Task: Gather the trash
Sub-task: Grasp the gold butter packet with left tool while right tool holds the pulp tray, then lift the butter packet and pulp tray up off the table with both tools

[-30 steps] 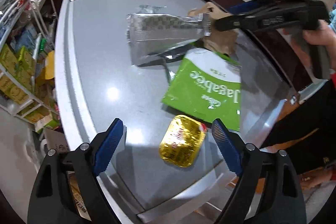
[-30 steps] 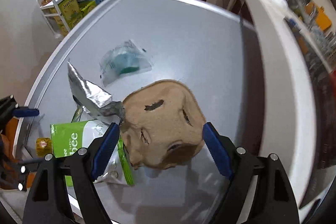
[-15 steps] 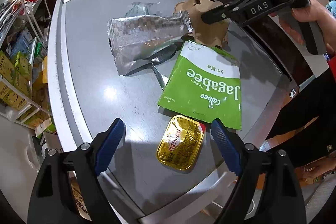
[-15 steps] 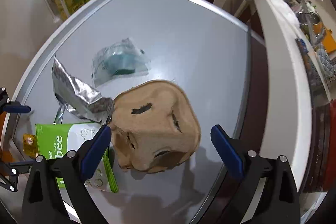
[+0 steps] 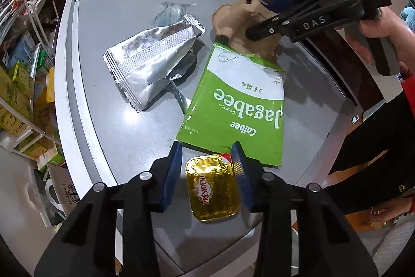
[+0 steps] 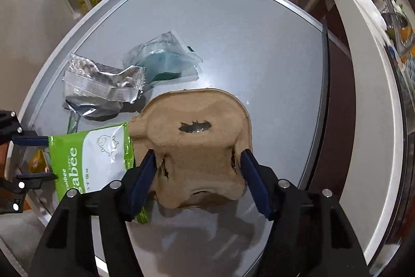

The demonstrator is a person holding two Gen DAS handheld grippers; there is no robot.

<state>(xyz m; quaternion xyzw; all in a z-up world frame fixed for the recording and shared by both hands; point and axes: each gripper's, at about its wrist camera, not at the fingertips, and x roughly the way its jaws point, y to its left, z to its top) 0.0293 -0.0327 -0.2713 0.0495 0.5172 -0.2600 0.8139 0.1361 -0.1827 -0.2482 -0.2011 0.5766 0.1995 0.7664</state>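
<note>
Trash lies on a grey table. My left gripper has its blue pads on both sides of a gold President butter pack at the near edge; the pads touch or nearly touch it. A green Jagabee bag lies just beyond, with a silver foil bag to its left. My right gripper straddles a brown cardboard cup carrier, pads close to its sides. A clear plastic wrapper lies farther out. The Jagabee bag also shows in the right wrist view.
A wire rack with yellow-green snack boxes stands left of the table. A white counter runs along the far side, with a dark gap between it and the table. A paper bag sits on the floor below the near table edge.
Both grippers have narrowed from wide open. The left one closed in around the butter pack; the right one dropped down around the cup carrier. The silver bag lies farther from the carrier.
</note>
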